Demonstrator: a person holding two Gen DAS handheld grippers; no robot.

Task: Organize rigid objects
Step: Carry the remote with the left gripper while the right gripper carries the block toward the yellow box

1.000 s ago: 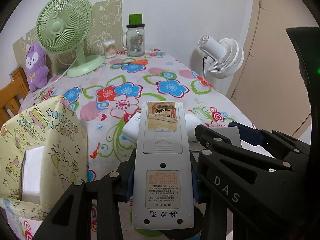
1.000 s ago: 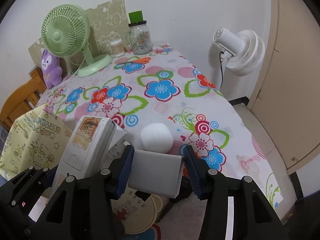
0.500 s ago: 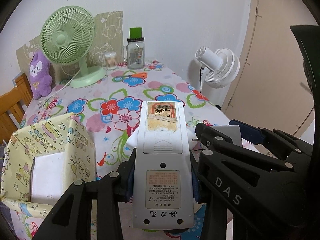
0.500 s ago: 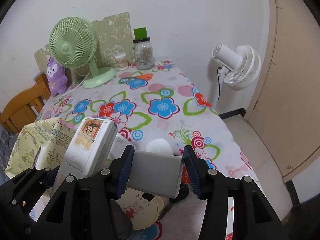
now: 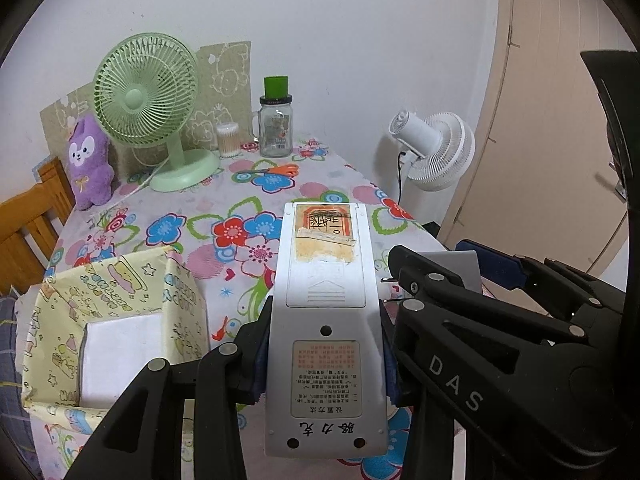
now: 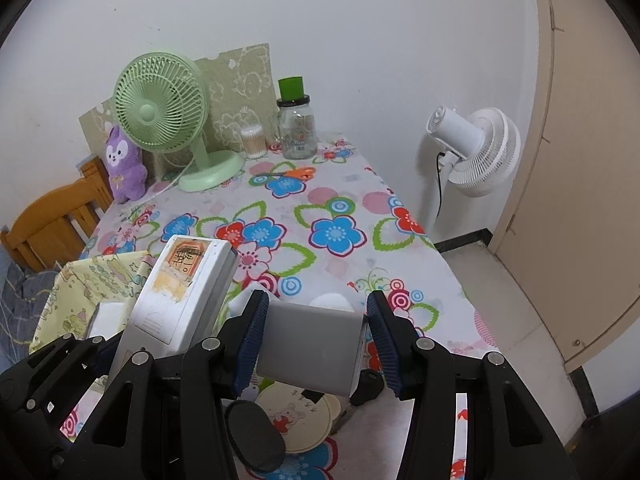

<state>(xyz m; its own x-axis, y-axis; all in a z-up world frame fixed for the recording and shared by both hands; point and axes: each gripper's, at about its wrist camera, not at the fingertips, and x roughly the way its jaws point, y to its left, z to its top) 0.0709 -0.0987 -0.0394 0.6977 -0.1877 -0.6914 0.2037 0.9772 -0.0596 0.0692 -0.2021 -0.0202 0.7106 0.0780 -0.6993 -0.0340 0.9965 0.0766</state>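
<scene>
- Left claw (image 5: 326, 354) closed on white remote (image 5: 326, 308), back side up, label and battery cover showing; held at lower half, upper end projecting forward over worktop (image 5: 280, 184).
- Right claw (image 6: 314, 340) closed on grey box (image 6: 310, 350), blue pads (image 6: 252, 338) pressed flat against its two short sides; box held above worktop edge.
- Both items carried in air, side by side, remote to left of grey box in right view; touching or just apart, could not tell.
- Yellow cartoon-print bin (image 5: 108, 320) at near left corner of worktop, open top, white block inside. Judged likely drop spot for remote; not certain.
- Remote judged light, stiff, hard plastic, smooth sides: some slip risk if gripped only at tapered tail. Grip at mid-body seemed sound; battery cover best left unsqueezed.
- Grey box judged rigid, smooth-faced, light to moderate; flat parallel sides suited pad contact. Rotation in grip possible if tilted.
- Far end of worktop: green fan (image 5: 148, 100), purple plush toy (image 5: 88, 160), glass jar (image 5: 275, 126), cotton-swab tub (image 5: 228, 140), orange scissors (image 5: 276, 170). None near claws.
- White fan (image 5: 436, 152) standing on floor beyond worktop's right side.
- Round lid with cartoon print (image 6: 298, 418) and dark oval object (image 6: 256, 438) below right claw; surface under them unclear.
</scene>
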